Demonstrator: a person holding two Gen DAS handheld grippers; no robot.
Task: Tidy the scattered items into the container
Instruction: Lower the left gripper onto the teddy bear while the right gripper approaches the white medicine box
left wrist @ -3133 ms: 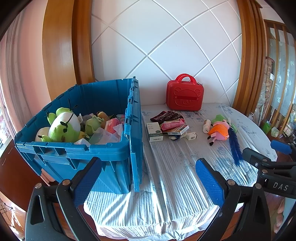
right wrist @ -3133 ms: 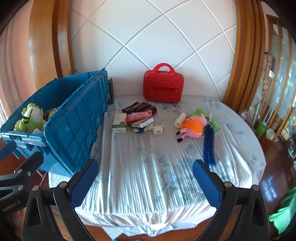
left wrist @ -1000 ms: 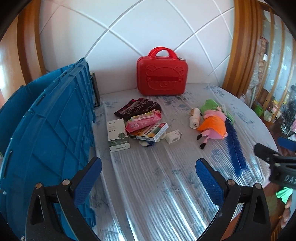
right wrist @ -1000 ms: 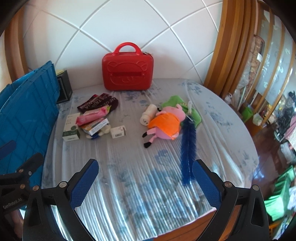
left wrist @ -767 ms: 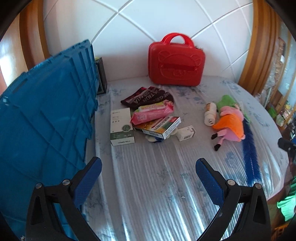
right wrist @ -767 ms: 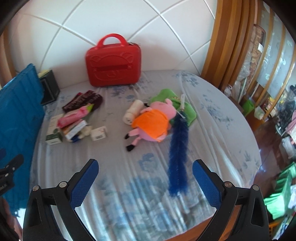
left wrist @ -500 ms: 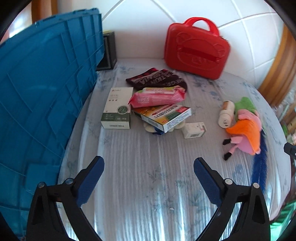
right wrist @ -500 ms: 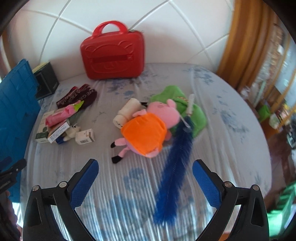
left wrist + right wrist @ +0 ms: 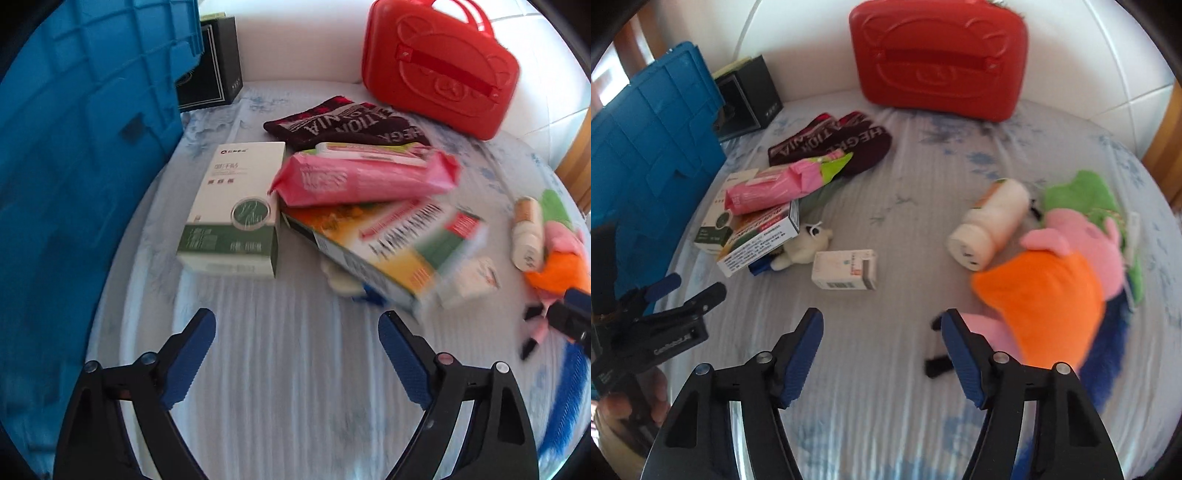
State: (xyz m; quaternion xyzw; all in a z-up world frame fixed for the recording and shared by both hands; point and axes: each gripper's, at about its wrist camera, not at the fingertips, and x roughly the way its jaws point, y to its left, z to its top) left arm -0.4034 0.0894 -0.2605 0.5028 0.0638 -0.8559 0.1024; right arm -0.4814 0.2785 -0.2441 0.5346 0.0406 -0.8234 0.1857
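Blue-flowered cloth covers the round table (image 9: 923, 173), with the blue plastic crate (image 9: 74, 147) at its left edge. Both grippers hover spread and empty: left gripper (image 9: 295, 350) near the stacked pink wipes packet (image 9: 362, 177), which could slide off; right gripper (image 9: 881, 349) beside the orange-dressed plush pig (image 9: 1045, 295), perhaps pinching only fabric.

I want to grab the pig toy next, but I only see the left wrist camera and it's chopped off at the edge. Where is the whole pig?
Observer: The pig toy, in an orange dress, lies on the table right beside the right gripper, whose jaws are open.
Operator: Is it lying on something?
Observer: Its head lies against a green plush.
Operator: And what's the white lump under the colourful box?
Observer: A small white plush toy, peeking out from beneath that box.
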